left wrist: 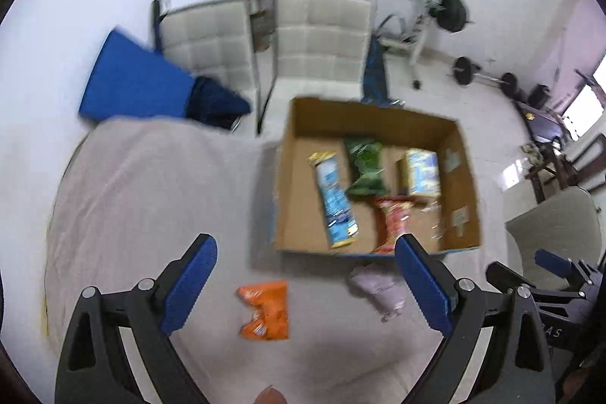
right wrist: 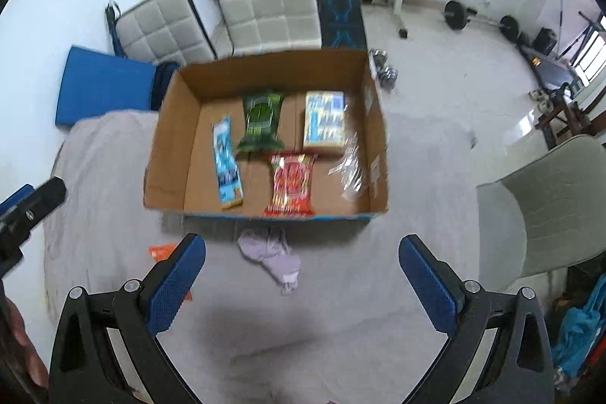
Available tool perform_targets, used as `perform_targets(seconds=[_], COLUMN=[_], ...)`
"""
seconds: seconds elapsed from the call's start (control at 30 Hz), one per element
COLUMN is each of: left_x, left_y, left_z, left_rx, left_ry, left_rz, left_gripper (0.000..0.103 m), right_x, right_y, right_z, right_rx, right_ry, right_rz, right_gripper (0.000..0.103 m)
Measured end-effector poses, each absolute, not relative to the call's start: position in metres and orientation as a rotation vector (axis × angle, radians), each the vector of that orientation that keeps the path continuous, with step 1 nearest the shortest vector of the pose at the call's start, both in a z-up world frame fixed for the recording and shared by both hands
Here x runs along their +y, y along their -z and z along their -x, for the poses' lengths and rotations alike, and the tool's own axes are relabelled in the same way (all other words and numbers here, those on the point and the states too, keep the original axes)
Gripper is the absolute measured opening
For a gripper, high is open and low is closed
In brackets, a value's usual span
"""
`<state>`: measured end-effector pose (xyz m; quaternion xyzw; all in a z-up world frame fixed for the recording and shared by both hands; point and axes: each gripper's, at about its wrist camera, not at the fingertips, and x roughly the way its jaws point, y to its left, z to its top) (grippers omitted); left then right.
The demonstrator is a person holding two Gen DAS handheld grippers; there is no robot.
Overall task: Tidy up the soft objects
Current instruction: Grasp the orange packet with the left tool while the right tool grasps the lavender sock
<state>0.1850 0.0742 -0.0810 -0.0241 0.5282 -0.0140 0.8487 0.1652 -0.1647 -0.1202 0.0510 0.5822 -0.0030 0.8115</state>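
grey bedsheet (right wrist: 378, 309) | orange packet (left wrist: 264, 309), lilac cloth (right wrist: 274, 258) beside cardboard box (right wrist: 265, 70)

Bed (right wrist: 341, 328) covered in a pale grey-pink sheet, wrinkled, filling the lower part of both views. On the sheet, an open cardboard box (right wrist: 172, 146) toward the far edge, flat on its base. Just in front of the box's near wall, a crumpled lilac cloth (right wrist: 272, 256), close to the box but whether touching cannot be told. To the left of the cloth and apart from it, an orange packet (left wrist: 265, 309), lying flat, well clear of the box. Elsewhere bare sheet, with a soft shadow near the bottom edge.
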Motion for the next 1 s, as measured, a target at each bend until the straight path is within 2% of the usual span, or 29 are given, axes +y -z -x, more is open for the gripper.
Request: perform_targets(seconds=[0.23, 0.47, 0.6, 0.63, 0.67, 0.7, 0.73, 0.77, 0.83, 0.9, 1.0], left_x=[0.124, 0.124, 0.106, 0.102, 0.098, 0.095, 0.093, 0.091, 0.088, 0.085, 0.081], left_y=[0.181, 0.286, 0.329, 0.339, 0.345, 0.351, 0.355, 0.357, 0.357, 0.353, 0.342], left_z=[-0.184, -0.174, -0.176, -0.177, -0.177, -0.177, -0.176, -0.175, -0.173, -0.169, -0.161], left_rx=[1.351, 1.572, 1.654, 1.671, 1.678, 1.683, 1.685, 1.681, 1.666, 1.654, 1.628], left_ry=[-0.075, -0.036, -0.006, -0.004, -0.003, -0.009, -0.02, -0.033, -0.048, -0.046, -0.046], left_rz=[0.099, 0.157, 0.124, 0.107, 0.095, 0.075, 0.066, 0.061, 0.042, 0.05, 0.064], left_gripper=[0.096, 0.096, 0.084, 0.075, 0.068, 0.065, 0.061, 0.06, 0.053, 0.05, 0.043], right_x=[-0.141, -0.113, -0.106, -0.105, -0.103, -0.102, -0.101, -0.1, -0.101, -0.105, -0.123], right_y=[0.221, 0.304, 0.329, 0.334, 0.338, 0.342, 0.345, 0.349, 0.36, 0.363, 0.364], right_z=[-0.169, -0.183, -0.194, -0.195, -0.197, -0.198, -0.199, -0.2, -0.199, -0.192, -0.175], right_rx=[1.422, 1.506, 1.532, 1.531, 1.528, 1.527, 1.526, 1.533, 1.574, 1.582, 1.634], right_ry=[-0.071, -0.1, -0.086, -0.08, -0.075, -0.075, -0.075, -0.078, -0.109, -0.097, -0.068], right_rz=[-0.084, 0.017, 0.038, 0.043, 0.048, 0.052, 0.049, 0.044, 0.016, -0.025, -0.163], right_gripper=[0.103, 0.103, 0.103, 0.103, 0.099, 0.094, 0.084, 0.066, 0.051, 0.045, 0.042])
